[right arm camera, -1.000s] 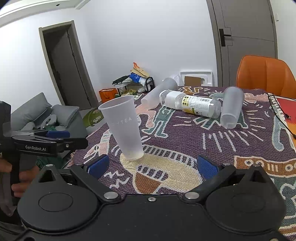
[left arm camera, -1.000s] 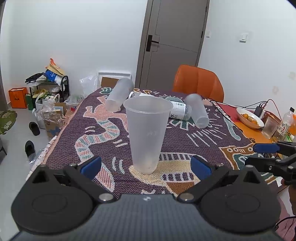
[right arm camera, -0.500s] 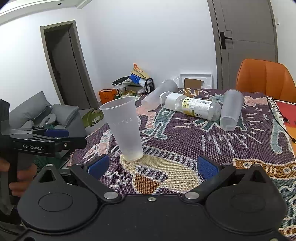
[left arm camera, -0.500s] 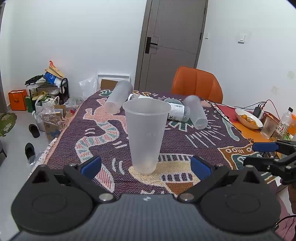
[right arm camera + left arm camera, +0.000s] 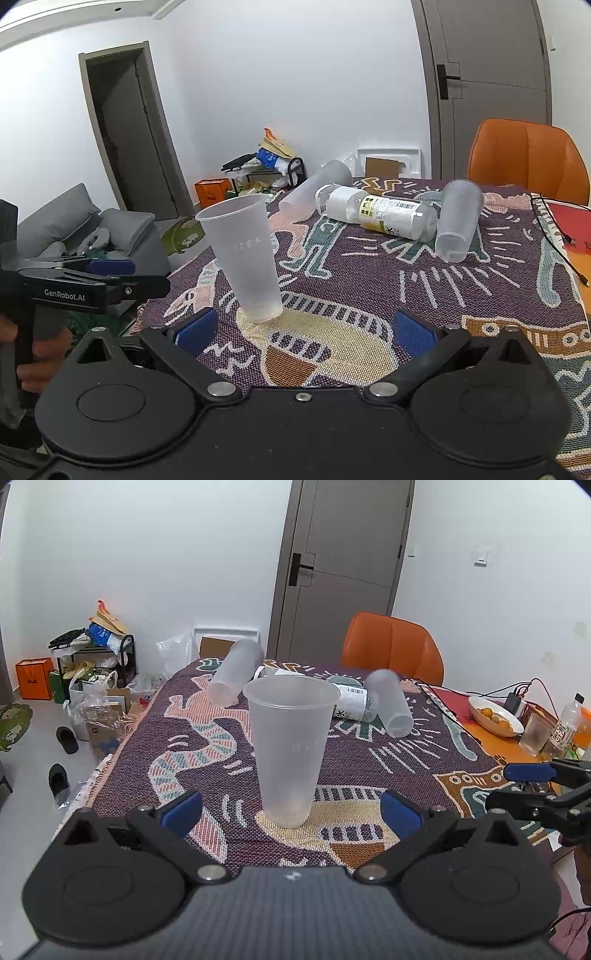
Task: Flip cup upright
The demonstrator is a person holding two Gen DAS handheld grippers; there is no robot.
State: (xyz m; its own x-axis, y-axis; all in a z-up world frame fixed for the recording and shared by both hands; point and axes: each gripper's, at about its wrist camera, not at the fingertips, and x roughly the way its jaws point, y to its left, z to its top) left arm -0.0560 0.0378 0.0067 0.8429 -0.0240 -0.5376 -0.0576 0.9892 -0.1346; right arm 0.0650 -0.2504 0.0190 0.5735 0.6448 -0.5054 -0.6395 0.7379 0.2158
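Frosted cup (image 5: pixel 291 749) stands upright, mouth up, on the patterned cloth (image 5: pixel 406 760) covering the desk, base on a pale patch of the weave. Nothing touches it. From this I judge that one cup's flip is complete.

Left tool (image 5: pixel 291 808): fingers spread wide, empty, cup centred just ahead between the blue pads (image 5: pixel 181 808) (spacing reads as a release posture, wide enough to clear the wall without nudging it).

Right tool (image 5: pixel 303 330): also spread wide and empty, pointing across the desk, the upright cup ahead of its left pad.

Two more frosted cups lie on their sides at the far end: one far-left (image 5: pixel 314 188), one far-right (image 5: pixel 458 221), mouth toward the cameras. A labelled bottle (image 5: pixel 380 212) lies between them, touching or nearly touching the right one, hard to tell which.

Likely next candidates, the lying cups; the bottle crowds any side approach.

Orange chair (image 5: pixel 393 648) beyond the desk.
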